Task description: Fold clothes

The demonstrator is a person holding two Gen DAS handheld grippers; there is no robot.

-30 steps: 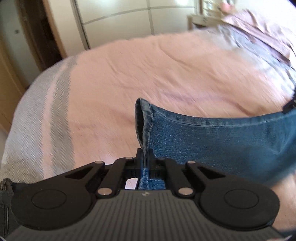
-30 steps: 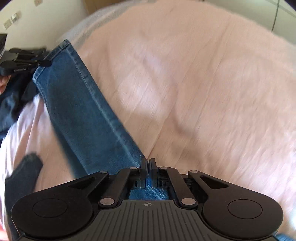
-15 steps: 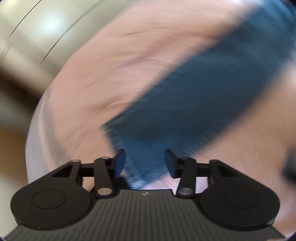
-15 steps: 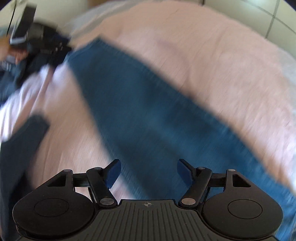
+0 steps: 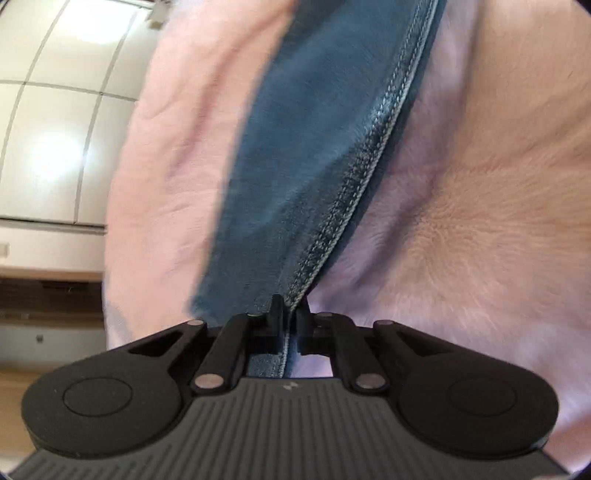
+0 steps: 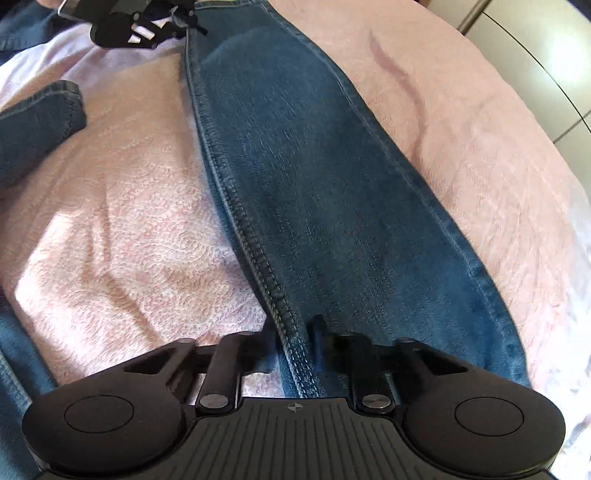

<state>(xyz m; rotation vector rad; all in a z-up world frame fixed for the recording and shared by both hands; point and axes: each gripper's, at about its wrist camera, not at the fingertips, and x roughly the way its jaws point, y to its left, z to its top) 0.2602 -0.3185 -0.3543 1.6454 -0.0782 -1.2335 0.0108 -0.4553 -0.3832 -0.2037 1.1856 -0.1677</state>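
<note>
A blue jeans leg (image 6: 332, 184) lies stretched across a pink fleecy blanket (image 6: 122, 229). My right gripper (image 6: 295, 325) is shut on its stitched side seam near me. My left gripper (image 5: 290, 308) is shut on the same seam of the jeans leg (image 5: 306, 147) at the other end; it also shows at the top left of the right wrist view (image 6: 140, 22). A second denim piece with a hem (image 6: 37, 118) lies at the left of the right wrist view.
The pink blanket (image 5: 480, 221) covers the bed. White cabinet doors (image 5: 48, 110) stand beyond the bed's edge at the left of the left wrist view. More dark denim (image 6: 14, 369) lies along the left edge of the right wrist view.
Both grippers let go of the jeans half a second ago, moved along the leg, and have now shut again on its side seam. The leg now lies flat on the blanket.
</note>
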